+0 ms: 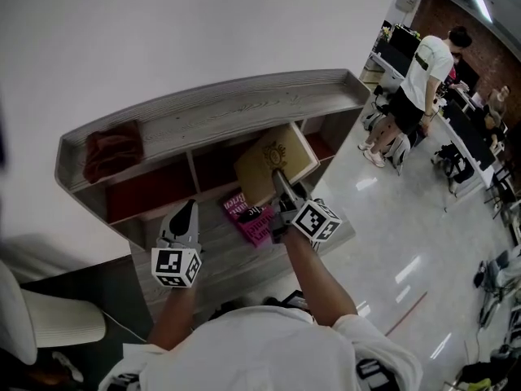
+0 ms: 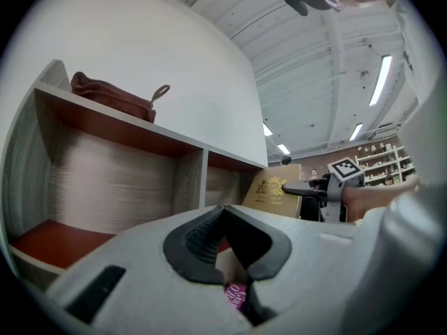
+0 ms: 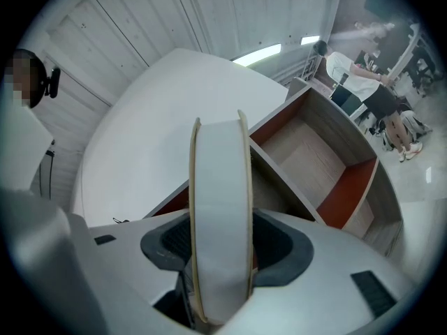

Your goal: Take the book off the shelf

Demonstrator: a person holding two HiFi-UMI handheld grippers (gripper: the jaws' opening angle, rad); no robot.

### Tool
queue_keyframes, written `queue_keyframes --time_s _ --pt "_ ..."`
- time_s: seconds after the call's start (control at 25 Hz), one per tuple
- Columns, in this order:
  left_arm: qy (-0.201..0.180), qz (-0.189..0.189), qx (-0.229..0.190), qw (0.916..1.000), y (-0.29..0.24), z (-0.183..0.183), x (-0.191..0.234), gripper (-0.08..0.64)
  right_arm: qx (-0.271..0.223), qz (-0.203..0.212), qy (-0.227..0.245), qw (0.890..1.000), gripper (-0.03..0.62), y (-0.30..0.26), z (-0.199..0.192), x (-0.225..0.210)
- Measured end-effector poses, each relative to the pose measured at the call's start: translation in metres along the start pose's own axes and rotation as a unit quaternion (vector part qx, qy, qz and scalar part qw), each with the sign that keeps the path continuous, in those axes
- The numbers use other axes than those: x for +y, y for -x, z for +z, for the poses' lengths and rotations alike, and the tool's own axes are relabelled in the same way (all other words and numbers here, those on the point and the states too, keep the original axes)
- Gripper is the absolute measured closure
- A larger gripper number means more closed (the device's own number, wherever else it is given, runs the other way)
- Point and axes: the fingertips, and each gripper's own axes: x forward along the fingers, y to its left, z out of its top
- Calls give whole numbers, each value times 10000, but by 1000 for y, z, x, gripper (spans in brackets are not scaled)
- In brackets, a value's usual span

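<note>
A: What's hidden?
B: The book's (image 1: pixel 273 161) near edge, swallowed by the right tongs (image 1: pixel 280 179), which are clenched on it. Its long axis is hard to judge.
A: Hands?
B: Both arms stretch toward the shelf (image 1: pixel 212 108) — left tongs (image 1: pixel 186 212) closed, empty. Book tilted before the shelf's front, cover facing left.

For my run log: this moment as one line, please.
right gripper: shut on tan book | left gripper: shut, empty

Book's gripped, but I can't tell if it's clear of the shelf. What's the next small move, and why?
Probably draw the right claw straight back toward you: it is clamped on the tan book, whose far edge seems to sit just inside the shelf opening.
</note>
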Motion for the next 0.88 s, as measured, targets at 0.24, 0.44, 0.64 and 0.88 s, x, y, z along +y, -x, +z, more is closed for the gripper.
queue_keyframes --time_s 0.24,0.44,0.64,0.88 --pt "25 113 43 9999 10 -5 -15 546 57 141 -9 9999 367 17 1 1" --pt "-29 169 143 9998 12 -9 -42 546 110 317 299 9990 367 39 8 1" --pt "29 339 160 9993 18 -12 -70 546 146 463 956 9942 368 63 22 -1" --pt "-14 562 135 9983 33 -8 -107 546 211 597 1794 9817 368 98 37 1"
